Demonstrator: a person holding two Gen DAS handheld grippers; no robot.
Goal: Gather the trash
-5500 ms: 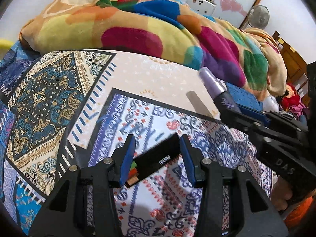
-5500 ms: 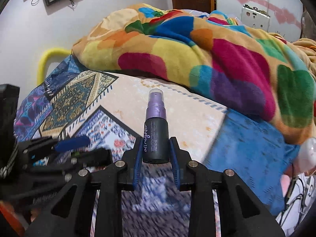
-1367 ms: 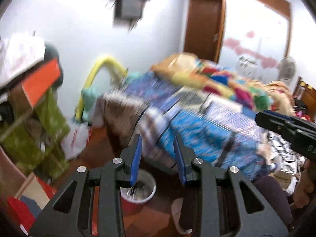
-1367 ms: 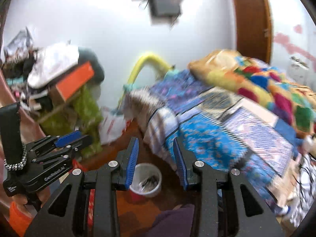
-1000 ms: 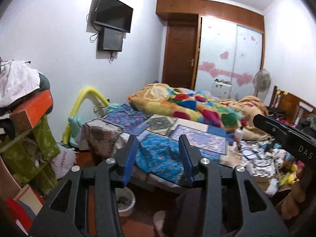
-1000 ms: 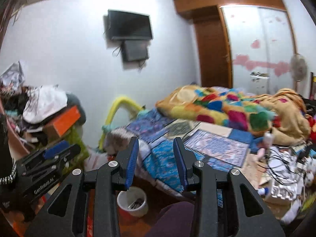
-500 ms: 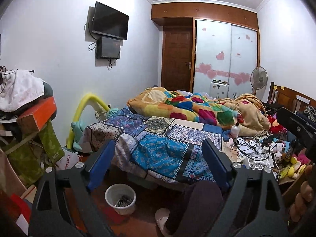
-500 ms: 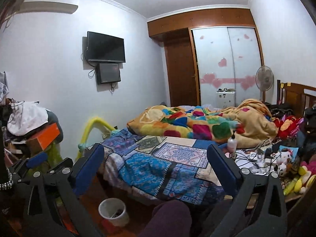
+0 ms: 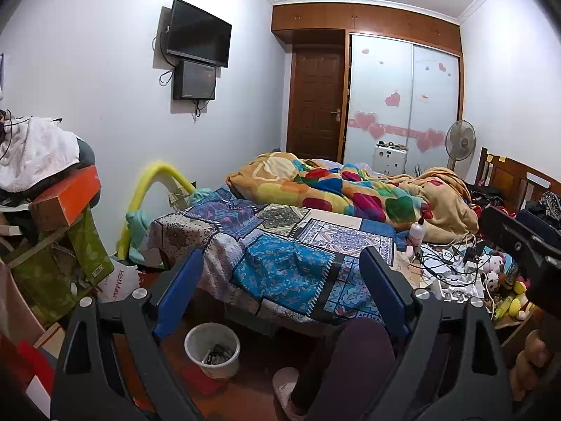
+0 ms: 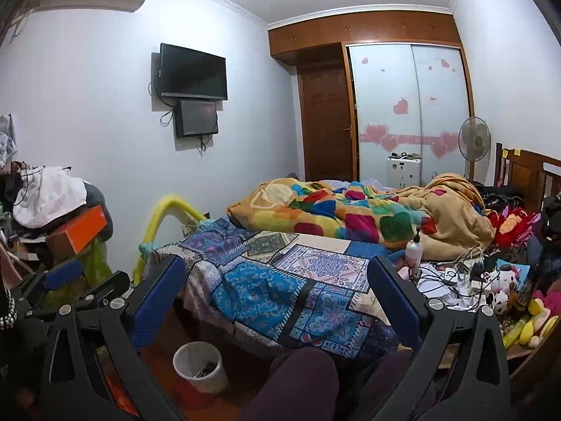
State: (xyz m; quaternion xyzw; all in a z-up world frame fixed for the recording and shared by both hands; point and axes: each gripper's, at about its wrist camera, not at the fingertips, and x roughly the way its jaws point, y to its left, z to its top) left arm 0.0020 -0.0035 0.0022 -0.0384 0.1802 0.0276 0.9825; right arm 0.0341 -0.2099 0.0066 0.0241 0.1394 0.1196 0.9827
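A white trash bin (image 9: pixel 212 351) stands on the wooden floor at the foot of the bed, with dark scraps inside; the right wrist view has the bin (image 10: pixel 198 363) low and left of centre. My left gripper (image 9: pixel 280 256) is wide open and holds nothing, well above and behind the bin. Just as wide and just as empty is my right gripper (image 10: pixel 277 261). From the right wrist view, the left gripper (image 10: pixel 87 280) shows at the left edge.
A bed with a patchwork cover (image 9: pixel 280 270) and a colourful blanket (image 9: pixel 333 189) fills the middle. A white pump bottle (image 10: pixel 413 249), cables and toys lie at the right. A clutter pile with an orange box (image 9: pixel 66 200) stands left. A person's leg (image 10: pixel 298 379) is below.
The black stick and the purple spray bottle held earlier are gone from the jaws. Within the last second both grippers spread wide and the views swung up from the bin to the room.
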